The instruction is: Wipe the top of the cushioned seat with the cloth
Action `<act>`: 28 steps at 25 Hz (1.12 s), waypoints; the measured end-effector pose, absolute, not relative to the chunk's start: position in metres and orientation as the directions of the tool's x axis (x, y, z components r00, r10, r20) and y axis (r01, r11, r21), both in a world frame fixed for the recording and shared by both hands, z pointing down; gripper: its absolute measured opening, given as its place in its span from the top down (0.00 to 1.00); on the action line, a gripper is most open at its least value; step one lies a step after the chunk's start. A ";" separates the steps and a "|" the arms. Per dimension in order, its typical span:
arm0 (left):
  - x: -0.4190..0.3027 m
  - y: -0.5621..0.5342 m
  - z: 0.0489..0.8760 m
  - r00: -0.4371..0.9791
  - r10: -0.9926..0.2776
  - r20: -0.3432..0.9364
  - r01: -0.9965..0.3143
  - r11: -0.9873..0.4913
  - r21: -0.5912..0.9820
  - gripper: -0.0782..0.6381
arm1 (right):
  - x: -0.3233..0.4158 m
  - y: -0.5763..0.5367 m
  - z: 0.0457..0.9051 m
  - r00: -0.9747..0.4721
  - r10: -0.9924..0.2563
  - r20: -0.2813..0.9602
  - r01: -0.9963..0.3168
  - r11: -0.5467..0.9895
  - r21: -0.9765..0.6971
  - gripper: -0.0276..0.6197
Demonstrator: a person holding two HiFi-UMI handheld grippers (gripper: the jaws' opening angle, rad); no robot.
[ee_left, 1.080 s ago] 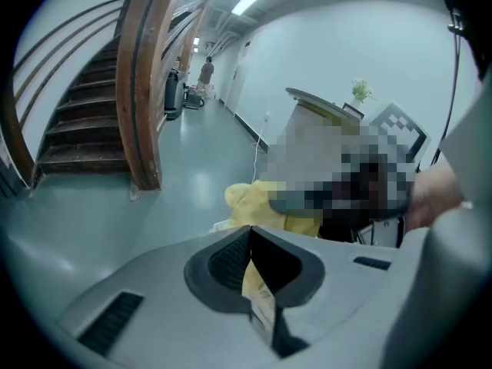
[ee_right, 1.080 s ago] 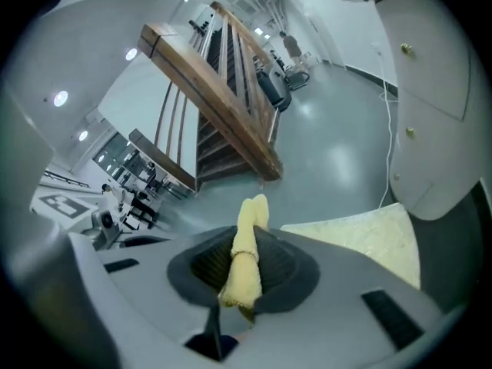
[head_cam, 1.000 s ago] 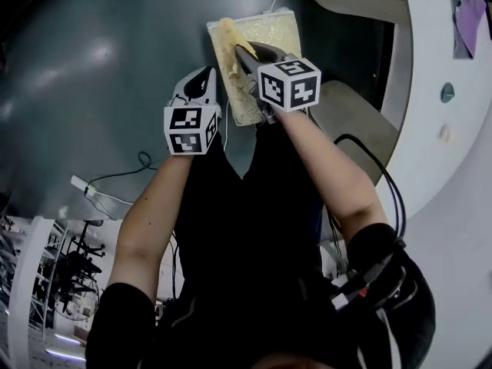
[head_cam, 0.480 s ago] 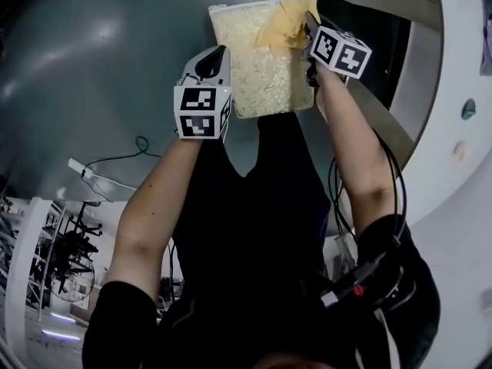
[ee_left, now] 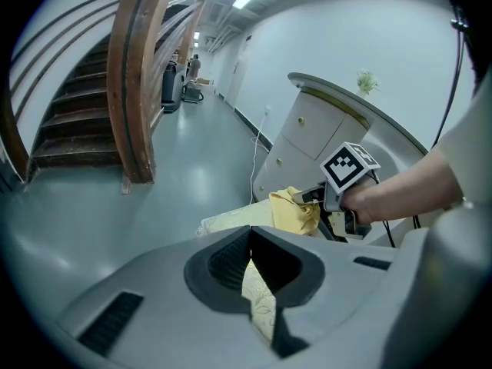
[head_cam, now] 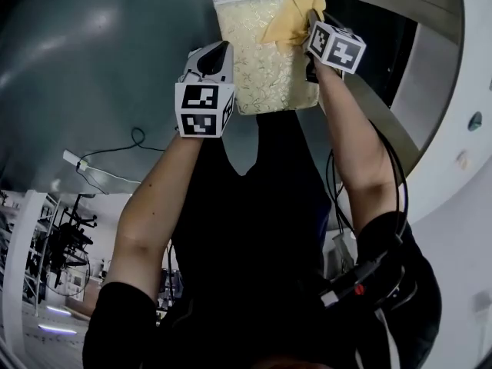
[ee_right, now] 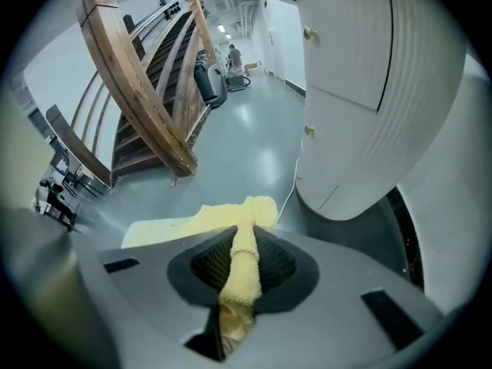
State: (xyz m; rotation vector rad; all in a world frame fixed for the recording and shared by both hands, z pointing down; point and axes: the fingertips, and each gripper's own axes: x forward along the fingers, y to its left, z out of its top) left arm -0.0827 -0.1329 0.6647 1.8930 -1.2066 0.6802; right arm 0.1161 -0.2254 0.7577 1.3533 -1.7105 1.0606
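The cushioned seat [head_cam: 265, 60] has a pale yellow patterned top and sits low on the floor in front of me. A yellow cloth [head_cam: 290, 18] lies bunched on its far right corner. My right gripper [head_cam: 311, 18] is shut on that cloth, and a strip of cloth [ee_right: 244, 271] runs between its jaws, with the seat [ee_right: 161, 231] beyond. My left gripper [head_cam: 223, 52] is at the seat's left edge. In the left gripper view [ee_left: 250, 241] its jaws meet with patterned seat fabric [ee_left: 260, 298] pinched between them. The cloth [ee_left: 294, 210] and right gripper [ee_left: 311, 198] show ahead.
A white curved cabinet [head_cam: 453, 91] stands close on the right, with door knobs [ee_right: 308, 33]. A wooden staircase [ee_left: 138, 75] rises on the left across the grey-green floor. A thin cable [head_cam: 115, 167] lies on the floor to my left.
My right gripper has carried the cloth from the seat's near left part to its far right corner. The left gripper has closed in on the seat's left edge.
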 end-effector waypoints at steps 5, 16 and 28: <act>-0.097 -0.134 0.666 0.398 -0.503 0.767 -0.917 -0.240 0.319 0.88 | 0.110 -0.223 0.756 -0.137 -0.421 0.897 -0.986 0.142 -0.084 0.87; -0.118 -0.125 0.670 0.395 -0.509 0.765 -0.918 -0.199 0.342 0.88 | 0.038 -0.208 0.752 -0.139 -0.439 0.888 -0.958 0.287 -0.009 0.87; -0.166 -0.110 0.660 0.346 -0.544 0.764 -0.936 -0.150 0.317 0.88 | -0.052 -0.190 0.751 -0.215 -0.416 0.884 -0.888 0.461 0.001 0.87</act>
